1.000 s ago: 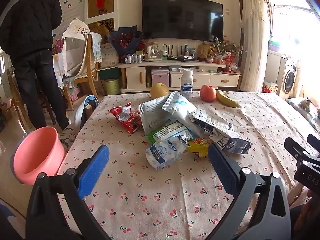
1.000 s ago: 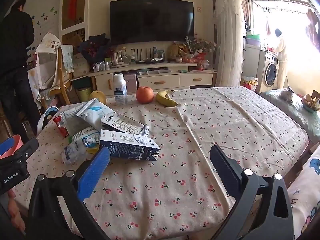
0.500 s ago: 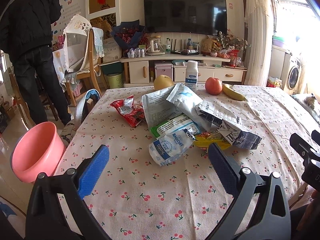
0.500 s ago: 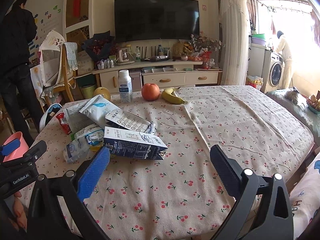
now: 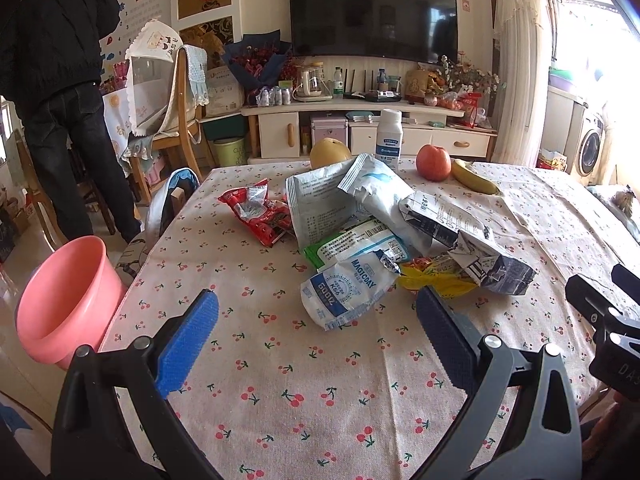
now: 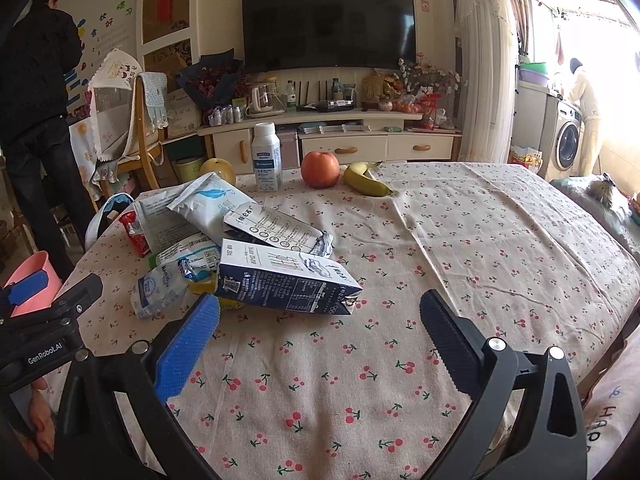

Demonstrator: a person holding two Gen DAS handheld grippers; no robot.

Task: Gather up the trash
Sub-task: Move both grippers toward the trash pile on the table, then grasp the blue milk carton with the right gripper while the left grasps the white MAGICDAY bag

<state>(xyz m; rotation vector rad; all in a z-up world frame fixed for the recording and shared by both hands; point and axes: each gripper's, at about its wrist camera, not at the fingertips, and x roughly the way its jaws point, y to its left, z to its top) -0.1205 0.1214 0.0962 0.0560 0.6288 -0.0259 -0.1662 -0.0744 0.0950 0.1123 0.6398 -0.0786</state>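
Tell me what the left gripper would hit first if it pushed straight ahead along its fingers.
Most likely the white-and-blue pouch, which lies just ahead of the open left gripper on the tablecloth. The yellow wrapper sits slightly right of that line. Depth is uncertain.

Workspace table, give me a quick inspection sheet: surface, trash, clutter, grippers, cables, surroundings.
Surface: table under a cherry-print cloth, wrinkled toward the right.
Job's things: trash heaped on the left half: dark milk carton lying flat, white-blue pouch, red wrapper, yellow wrapper, larger white bags. Pink bucket stands on the floor at the table's left edge.
Clutter: apple, banana, pear, upright white bottle at the far edge.
Grippers: left gripper open, facing the pouch; right gripper open, near the carton; neither holds anything.
Cables: nothing seen.
Surroundings: TV, wooden chair, person in black, washing machine.
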